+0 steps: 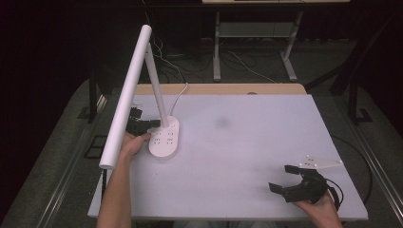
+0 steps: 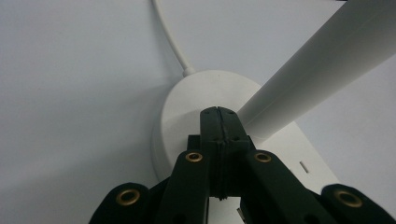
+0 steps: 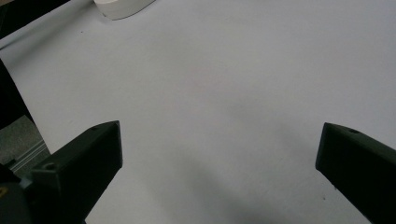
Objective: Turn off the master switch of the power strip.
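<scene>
Where the white tabletop (image 1: 247,142) reaches its left edge, a white desk lamp (image 1: 164,137) stands on an oval base with small markings on its top face. Its slanted stem rises from the far end of the base, and a long tubular lamp head (image 1: 126,95) stretches from far to near above the left side of the table. A white cord (image 1: 177,97) runs from the base toward the far edge of the table.

The left hand (image 1: 133,145) holds the left gripper (image 1: 154,123) at the left side of the base. In the left gripper view, the left gripper (image 2: 218,114) has its two black jaws pressed together with nothing between them, the tips over the top of the base (image 2: 196,100), just beside the foot of the stem (image 2: 317,65); whether the tips touch the base cannot be told.

Well apart, at the near right corner of the table, the right hand (image 1: 318,204) holds the right gripper (image 1: 286,178) with its jaws spread wide and empty, a pale three-cornered plate on top. In the right gripper view, the right gripper (image 3: 219,140) faces bare tabletop (image 3: 210,84), with the lamp base (image 3: 123,7) at the far left.
</scene>
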Demonstrator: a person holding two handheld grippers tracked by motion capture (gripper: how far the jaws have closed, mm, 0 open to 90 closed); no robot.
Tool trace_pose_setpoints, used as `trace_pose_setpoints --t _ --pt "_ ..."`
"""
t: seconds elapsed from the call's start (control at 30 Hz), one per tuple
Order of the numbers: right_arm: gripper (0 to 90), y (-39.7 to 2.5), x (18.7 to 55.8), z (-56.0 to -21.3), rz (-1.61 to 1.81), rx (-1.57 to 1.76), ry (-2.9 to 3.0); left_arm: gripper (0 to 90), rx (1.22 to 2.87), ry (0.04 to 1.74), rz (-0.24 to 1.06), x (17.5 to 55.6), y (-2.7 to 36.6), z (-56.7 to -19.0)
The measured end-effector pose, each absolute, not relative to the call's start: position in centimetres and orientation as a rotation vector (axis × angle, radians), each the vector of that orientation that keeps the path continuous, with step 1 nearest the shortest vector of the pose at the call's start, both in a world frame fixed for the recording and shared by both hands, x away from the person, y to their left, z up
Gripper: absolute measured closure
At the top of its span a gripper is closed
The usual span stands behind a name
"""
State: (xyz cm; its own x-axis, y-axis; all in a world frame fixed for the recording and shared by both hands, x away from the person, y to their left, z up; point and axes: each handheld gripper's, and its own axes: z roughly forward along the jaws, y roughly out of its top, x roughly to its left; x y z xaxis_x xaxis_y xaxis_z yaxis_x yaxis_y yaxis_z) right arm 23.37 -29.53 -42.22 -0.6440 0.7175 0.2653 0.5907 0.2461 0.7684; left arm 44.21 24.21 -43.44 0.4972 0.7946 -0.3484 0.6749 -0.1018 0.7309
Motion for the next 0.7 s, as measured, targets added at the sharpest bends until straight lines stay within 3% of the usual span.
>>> trace_pose_setpoints --t 0.7 --pt "0.1 -29.86 22.98 -42.05 1.365 1.250 2.358 90.0 1.835 1.295 0.228 43.96 23.27 -43.21"
